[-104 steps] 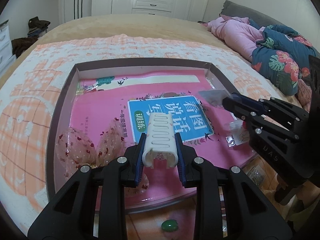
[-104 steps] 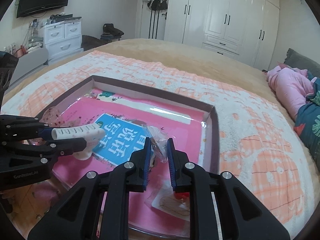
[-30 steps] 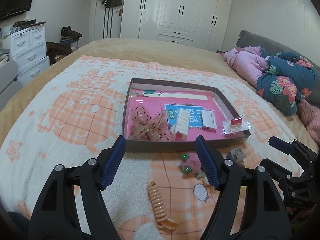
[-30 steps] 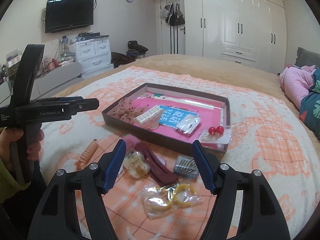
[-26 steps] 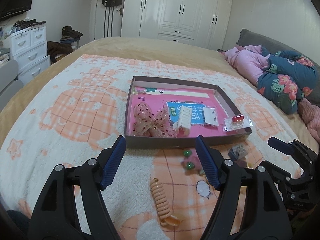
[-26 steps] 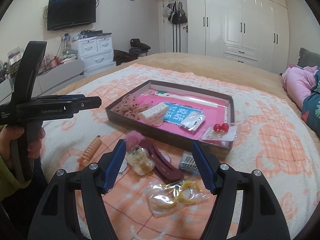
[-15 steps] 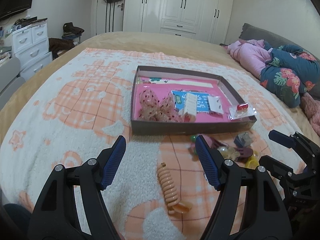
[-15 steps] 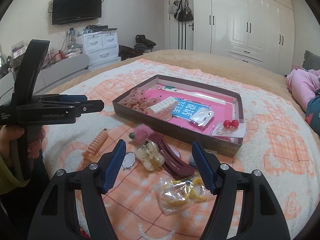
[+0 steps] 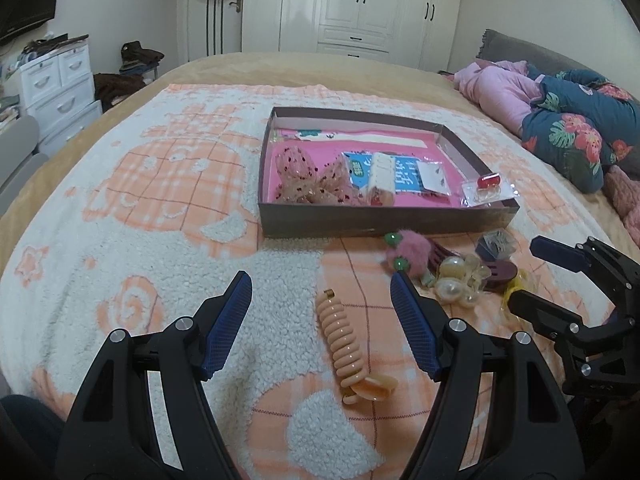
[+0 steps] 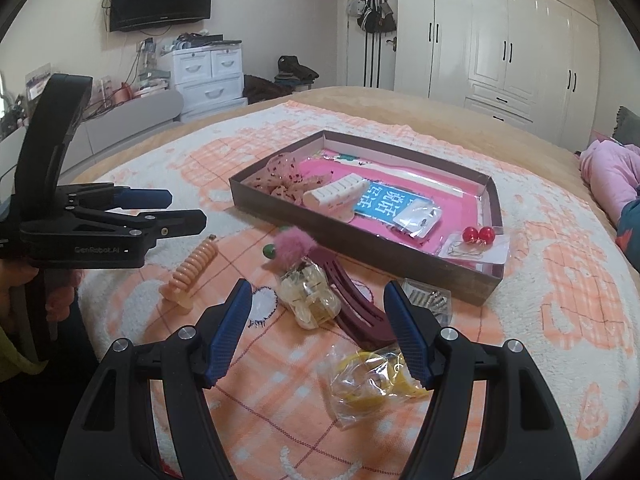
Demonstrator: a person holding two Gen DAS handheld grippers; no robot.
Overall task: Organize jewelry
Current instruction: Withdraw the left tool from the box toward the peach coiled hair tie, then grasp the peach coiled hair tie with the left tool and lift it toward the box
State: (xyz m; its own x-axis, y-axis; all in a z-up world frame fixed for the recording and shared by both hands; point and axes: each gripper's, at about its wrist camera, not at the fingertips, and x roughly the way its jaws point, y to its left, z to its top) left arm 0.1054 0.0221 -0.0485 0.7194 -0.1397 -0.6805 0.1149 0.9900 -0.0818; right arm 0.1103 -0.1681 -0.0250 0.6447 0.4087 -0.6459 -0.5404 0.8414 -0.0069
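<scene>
Left gripper (image 9: 320, 292) hovers spread and empty over the peach spiral clip (image 9: 347, 344); right gripper (image 10: 318, 300), also spread, frames the pearl clip (image 10: 308, 296) on the bed (image 9: 160, 200)

Both grippers held low, angled downward, side by side. Left gripper (image 9: 322, 288) jaws spread wide, nothing between the pads. Right gripper (image 10: 318, 298) same: wide apart, empty. A hand (image 10: 18, 280) grips the left handle.
</scene>
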